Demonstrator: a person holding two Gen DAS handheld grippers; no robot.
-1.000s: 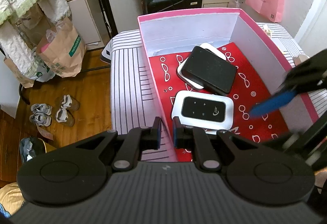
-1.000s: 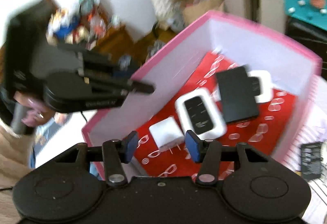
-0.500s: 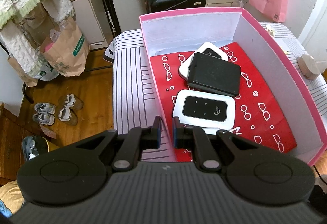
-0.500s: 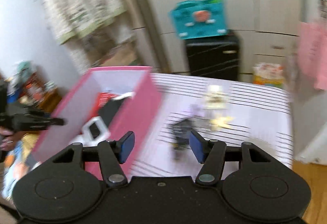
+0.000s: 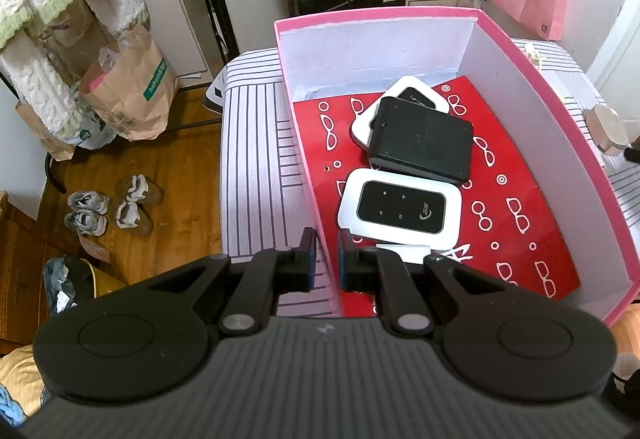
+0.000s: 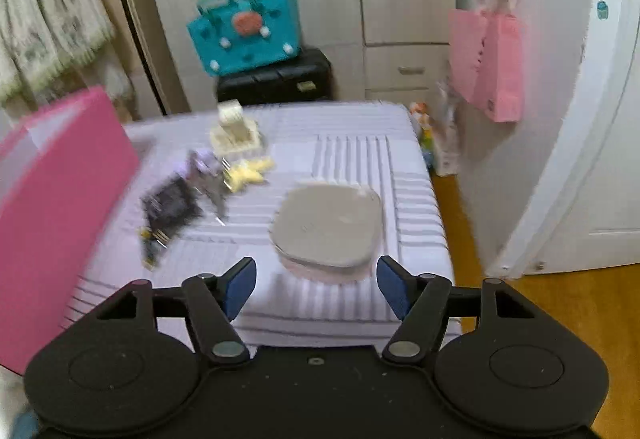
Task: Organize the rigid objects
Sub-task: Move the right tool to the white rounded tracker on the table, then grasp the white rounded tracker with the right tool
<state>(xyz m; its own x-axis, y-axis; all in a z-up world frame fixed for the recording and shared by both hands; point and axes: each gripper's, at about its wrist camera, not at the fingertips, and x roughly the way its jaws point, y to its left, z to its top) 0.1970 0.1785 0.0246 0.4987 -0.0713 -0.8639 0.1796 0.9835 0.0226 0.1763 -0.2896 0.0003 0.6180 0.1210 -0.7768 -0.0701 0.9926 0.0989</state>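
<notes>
A: So, what was biggest?
B: That was the striped table (image 6: 352,143). On it stood the pink box (image 5: 540,71), its left wall clamped between the narrow fingers of the left gripper (image 5: 323,257).
A: And inside the box?
B: A black slab (image 5: 420,139) lay partly over a white router (image 5: 412,95) toward the far wall. A second white router (image 5: 400,211) lay flat on the near side of the slab, and a small white piece (image 5: 403,249) showed just beside the left gripper.
A: Outside the box?
B: A grey disc (image 6: 328,227) sat on the table to the right of the box. The right gripper (image 6: 316,285) hovered just short of it, jaws opening wide, nothing between them. Blurred small clutter (image 6: 200,191) lay between box and disc.
</notes>
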